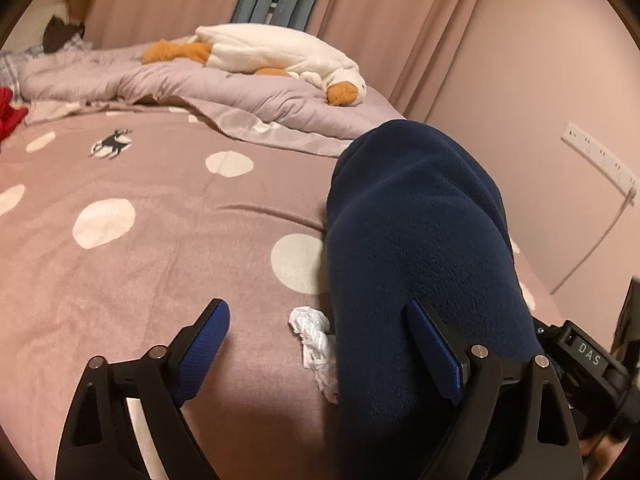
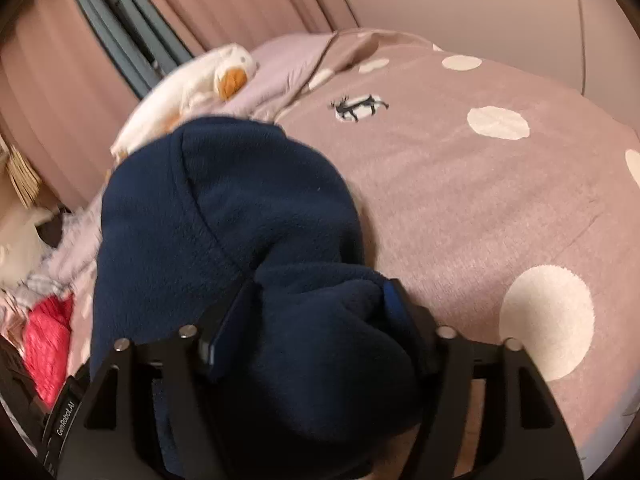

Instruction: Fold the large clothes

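Note:
A navy fleece garment [image 1: 420,220] lies in a long rumpled heap on the pink dotted bedspread [image 1: 160,280]. My left gripper [image 1: 320,328] hovers low over the bed, open. Its right finger [image 1: 430,340] rests against the fleece's left edge, and a crumpled white tissue [image 1: 316,340] lies on the bed between its fingers. In the right wrist view the navy fleece [image 2: 224,208] bunches into a thick fold that fills the gap of my right gripper [image 2: 316,308]. Its jaws stand wide and show no squeeze on the fabric. The gripper's own body hides the fleece's near end.
A white plush goose [image 1: 276,56] lies on a lilac quilt [image 1: 200,88] at the far end of the bed. A red garment [image 2: 48,340] sits at the bed's side. Pink curtains [image 1: 380,20] and a wall with a power strip [image 1: 600,160] close off the far and right sides.

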{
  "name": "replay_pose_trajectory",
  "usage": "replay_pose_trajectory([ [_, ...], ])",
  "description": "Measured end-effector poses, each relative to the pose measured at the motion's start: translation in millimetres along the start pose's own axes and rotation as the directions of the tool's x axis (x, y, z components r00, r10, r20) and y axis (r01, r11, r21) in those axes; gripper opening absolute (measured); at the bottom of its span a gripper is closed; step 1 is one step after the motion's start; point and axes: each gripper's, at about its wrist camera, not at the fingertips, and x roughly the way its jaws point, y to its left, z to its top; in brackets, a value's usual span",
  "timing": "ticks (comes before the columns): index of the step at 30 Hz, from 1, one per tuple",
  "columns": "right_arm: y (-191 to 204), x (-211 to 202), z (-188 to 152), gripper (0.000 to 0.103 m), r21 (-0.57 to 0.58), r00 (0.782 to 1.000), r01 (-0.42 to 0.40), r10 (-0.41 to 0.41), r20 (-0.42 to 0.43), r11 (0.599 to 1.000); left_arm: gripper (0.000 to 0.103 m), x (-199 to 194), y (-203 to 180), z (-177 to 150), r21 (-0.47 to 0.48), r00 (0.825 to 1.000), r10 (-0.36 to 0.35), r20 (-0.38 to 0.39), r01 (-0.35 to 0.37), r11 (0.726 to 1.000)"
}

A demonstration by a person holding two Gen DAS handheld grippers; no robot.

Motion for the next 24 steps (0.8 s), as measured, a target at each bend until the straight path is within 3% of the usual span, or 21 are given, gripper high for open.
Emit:
replay_pose_trajectory([
  [1,-3,-8,-6,0.103,0.032,1.0,0.015,-0.015,0.005,0.999,0.09,-1,3,1,-0.018,1.0,0.002,-0.003,-0.002,1.0],
  [2,-9,-7,-5,0.103,0.073,1.0,0.017,-0.016,-0.005,0.997,0.09,-2,11,4,-0.064,1.0,0.005,-0.009,-0.006,0.998],
  [6,-36,-3,-8,0.102,0.335,0.979,-0.159,0.191,-0.065,0.929,0.09,0,34,10,-0.197,0.997,-0.054,-0.062,0.04,0.98],
  [10,-47,-8,-9,0.103,0.406,0.974,-0.191,0.223,-0.033,0.894,0.102,1,52,13,-0.309,0.986,-0.15,-0.072,0.121,0.943],
  [12,-50,-7,-9,0.103,0.423,0.963,-0.228,0.266,-0.032,0.877,0.102,6,55,11,-0.341,0.974,-0.21,-0.089,0.168,0.925],
  [16,-57,2,-15,0.102,0.499,0.917,-0.304,0.391,-0.078,0.811,0.102,27,47,5,-0.361,0.918,-0.341,-0.201,0.254,0.897],
  [17,-56,2,-16,0.103,0.499,0.914,-0.302,0.395,-0.09,0.812,0.102,36,44,1,-0.384,0.894,-0.384,-0.231,0.278,0.88],
  [19,-51,-2,-19,0.103,0.489,0.921,-0.295,0.38,-0.082,0.821,0.102,44,49,-4,-0.454,0.858,-0.466,-0.215,0.334,0.826],
  [21,-38,2,-21,0.103,0.45,0.912,-0.3,0.392,-0.124,0.841,0.102,50,53,-6,-0.493,0.826,-0.519,-0.22,0.365,0.79],
  [23,-23,15,-24,0.103,0.42,0.869,-0.339,0.452,-0.204,0.842,0.102,52,51,-6,-0.485,0.806,-0.542,-0.238,0.385,0.786],
  [24,-11,23,-28,0.103,0.426,0.814,-0.391,0.523,-0.254,0.816,0.102,51,50,-6,-0.483,0.796,-0.555,-0.24,0.398,0.78],
])
